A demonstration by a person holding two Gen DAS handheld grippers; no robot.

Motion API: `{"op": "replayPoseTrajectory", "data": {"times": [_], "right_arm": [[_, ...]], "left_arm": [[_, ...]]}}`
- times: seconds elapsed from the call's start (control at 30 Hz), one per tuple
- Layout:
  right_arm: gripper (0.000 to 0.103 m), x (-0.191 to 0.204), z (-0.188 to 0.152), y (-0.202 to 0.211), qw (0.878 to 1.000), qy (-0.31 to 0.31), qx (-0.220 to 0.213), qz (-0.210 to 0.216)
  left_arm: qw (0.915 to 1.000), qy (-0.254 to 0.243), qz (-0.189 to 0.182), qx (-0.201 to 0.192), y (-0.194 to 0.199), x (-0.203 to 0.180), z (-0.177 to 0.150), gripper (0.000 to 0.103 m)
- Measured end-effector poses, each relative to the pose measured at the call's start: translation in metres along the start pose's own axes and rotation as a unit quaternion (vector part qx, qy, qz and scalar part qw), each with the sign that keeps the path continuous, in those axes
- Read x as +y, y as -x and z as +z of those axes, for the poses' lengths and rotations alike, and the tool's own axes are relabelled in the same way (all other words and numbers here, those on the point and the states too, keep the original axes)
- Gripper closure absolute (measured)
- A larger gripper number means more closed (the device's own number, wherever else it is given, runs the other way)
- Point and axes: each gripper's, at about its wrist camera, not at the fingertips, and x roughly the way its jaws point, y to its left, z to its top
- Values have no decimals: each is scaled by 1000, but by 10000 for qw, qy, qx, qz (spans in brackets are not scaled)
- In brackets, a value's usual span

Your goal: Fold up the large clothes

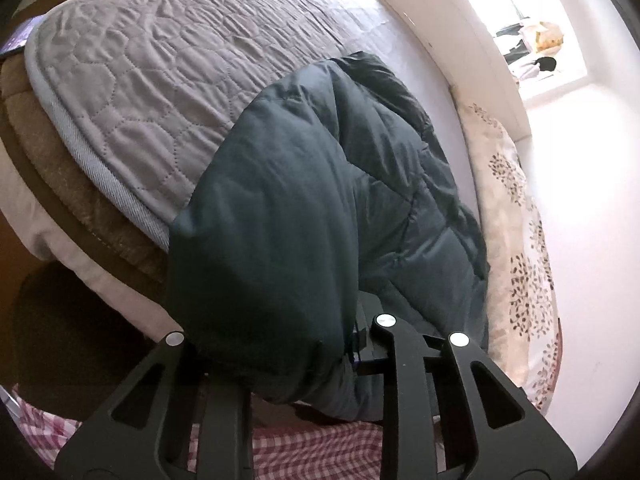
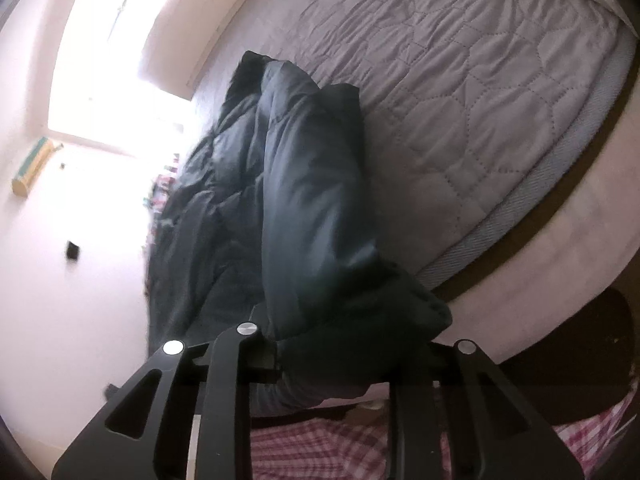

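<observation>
Left wrist view: I see the bed with its grey quilted cover filling most of the frame, and a dark padded jacket draped from the mattress over the near edge. My left gripper is nearly closed, clamping a bunched edge of the jacket; fabric hides the fingertips. Right wrist view, same jacket: my right gripper is likewise pinched down on another part of that near edge. A red checked cloth shows below both grippers.
</observation>
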Motion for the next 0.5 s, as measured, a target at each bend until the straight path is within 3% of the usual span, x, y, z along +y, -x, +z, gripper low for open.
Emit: {"op": "replayPoseTrajectory", "data": {"times": [0.17, 0.23, 0.3, 0.43, 0.5], "right_arm": [[74, 11, 4, -10, 9993, 289, -103, -231], [63, 11, 1, -9, 9988, 272, -58, -402], [44, 3, -3, -2, 9979, 143, -78, -634], [39, -3, -11, 28, 9965, 117, -213, -795], [39, -1, -16, 51, 9922, 230, -488, -1124]], "left_arm": [[9993, -266, 228, -156, 2, -7, -5, 70], [9993, -189, 261, -190, 2, -6, -6, 64], [9994, -95, 264, -189, 1, -3, -5, 59], [9989, -174, 327, -273, 0, -3, -8, 48], [9978, -316, 423, -391, 0, -6, -12, 46]]}}
